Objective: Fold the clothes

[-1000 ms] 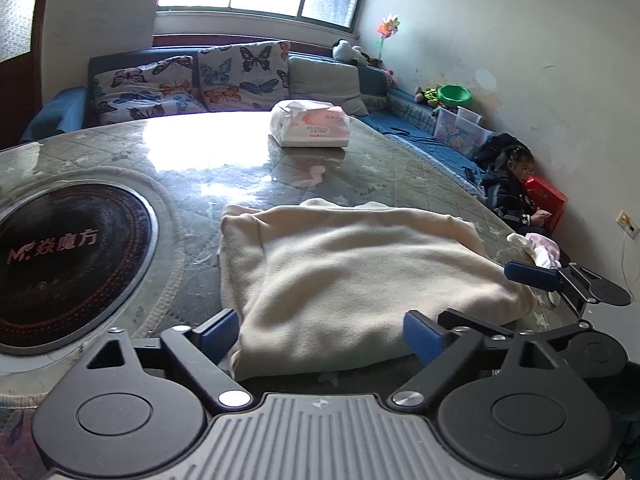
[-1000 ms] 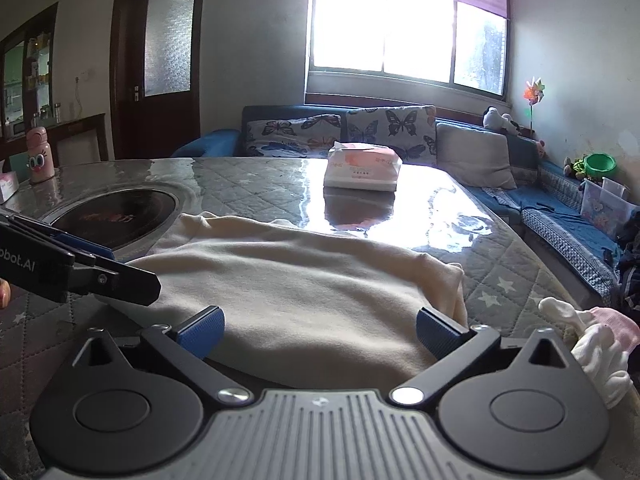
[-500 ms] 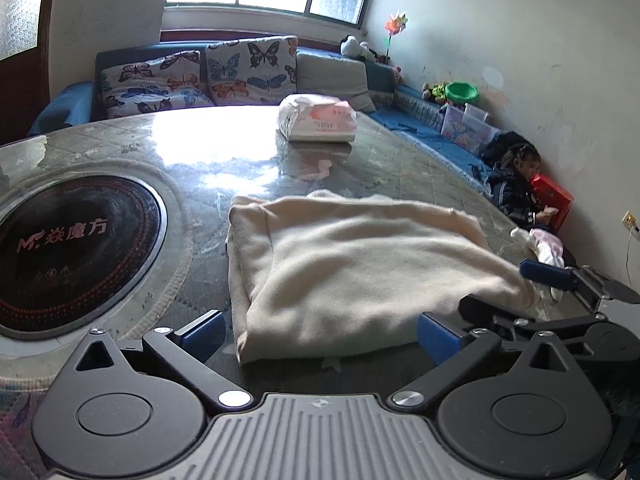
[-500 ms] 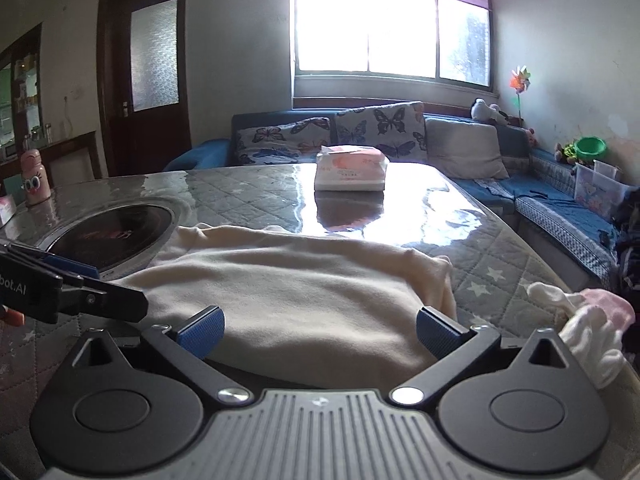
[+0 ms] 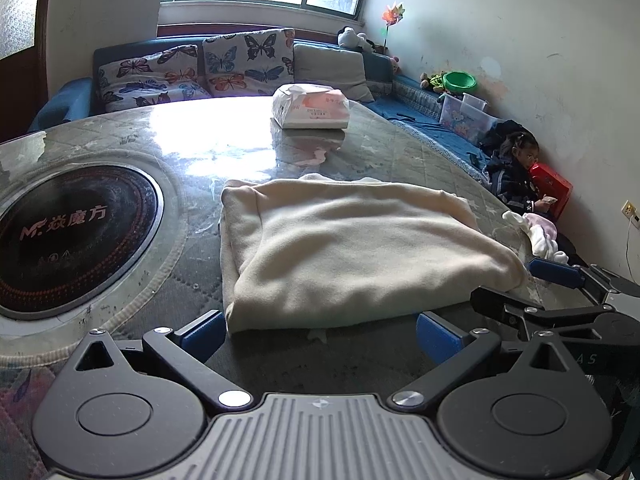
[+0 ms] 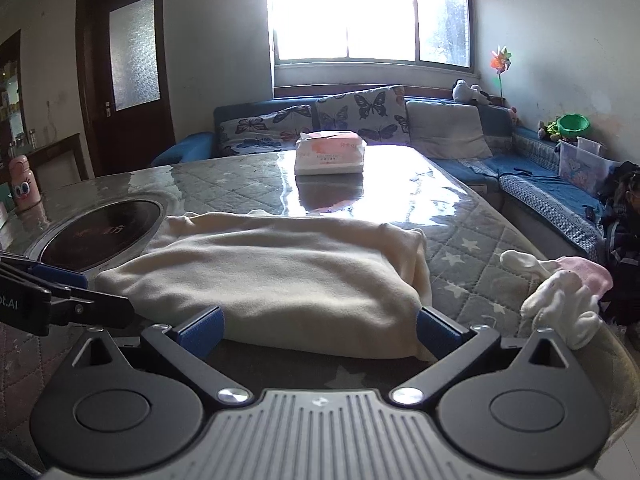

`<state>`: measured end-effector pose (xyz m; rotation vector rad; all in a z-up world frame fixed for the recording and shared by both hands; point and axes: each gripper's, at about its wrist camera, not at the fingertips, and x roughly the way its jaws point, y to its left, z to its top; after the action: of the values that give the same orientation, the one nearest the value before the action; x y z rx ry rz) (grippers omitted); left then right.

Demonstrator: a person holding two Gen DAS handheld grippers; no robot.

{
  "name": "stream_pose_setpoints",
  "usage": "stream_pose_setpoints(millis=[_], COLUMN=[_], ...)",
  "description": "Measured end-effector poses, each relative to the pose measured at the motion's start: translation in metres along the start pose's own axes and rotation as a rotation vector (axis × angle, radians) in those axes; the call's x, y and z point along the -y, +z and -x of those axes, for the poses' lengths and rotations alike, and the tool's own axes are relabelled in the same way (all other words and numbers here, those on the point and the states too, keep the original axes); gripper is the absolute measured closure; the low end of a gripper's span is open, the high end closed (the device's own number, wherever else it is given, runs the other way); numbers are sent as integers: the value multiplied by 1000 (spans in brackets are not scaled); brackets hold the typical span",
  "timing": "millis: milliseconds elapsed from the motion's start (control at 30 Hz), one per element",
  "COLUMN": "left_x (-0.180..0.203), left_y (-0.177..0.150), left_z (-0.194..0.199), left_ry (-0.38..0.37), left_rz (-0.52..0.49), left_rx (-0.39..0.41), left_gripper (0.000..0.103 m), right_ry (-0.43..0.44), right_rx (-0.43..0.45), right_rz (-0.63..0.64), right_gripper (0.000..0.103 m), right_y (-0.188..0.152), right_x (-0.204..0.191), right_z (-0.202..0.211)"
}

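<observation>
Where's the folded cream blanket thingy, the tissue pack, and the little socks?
cream garment [image 5: 352, 248], left wrist view, middle of its top layer
tissue pack [image 6: 330, 154], right wrist view, front face
small socks [image 6: 560, 296], right wrist view, white sock

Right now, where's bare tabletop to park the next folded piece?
Best patch: the far stretch between the folded cream garment and the tissue pack. A narrower strip lies between the garment's left edge and the round black cooktop. Crowded: the right edge, where small white and pink clothes lie, and the near edge, with both grippers.
</observation>
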<state>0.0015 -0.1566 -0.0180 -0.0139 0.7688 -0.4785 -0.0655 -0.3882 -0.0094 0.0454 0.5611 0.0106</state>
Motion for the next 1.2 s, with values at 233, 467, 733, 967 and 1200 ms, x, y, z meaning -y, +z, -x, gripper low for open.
stream_pose_setpoints(millis=[233, 467, 733, 967, 1200], left_x=[4, 4, 3, 4, 5], left_y=[-7, -13, -17, -20, -22], left_z=[5, 6, 7, 8, 8], left_ry=[5, 15, 26, 34, 31], left_rz=[-8, -11, -9, -6, -8], left_rx=[-12, -26, -37, -43, -49], left_gripper=[0, 0, 0, 0, 0], right_ry=[-16, -28, -38, -26, -23], right_rx=[14, 15, -4, -13, -12], right_rz=[0, 12, 11, 6, -3], right_gripper=[0, 0, 0, 0, 0], right_y=[-4, -7, -9, -11, -13], right_x=[-5, -13, -18, -22, -22], right_z=[10, 16, 19, 21, 23])
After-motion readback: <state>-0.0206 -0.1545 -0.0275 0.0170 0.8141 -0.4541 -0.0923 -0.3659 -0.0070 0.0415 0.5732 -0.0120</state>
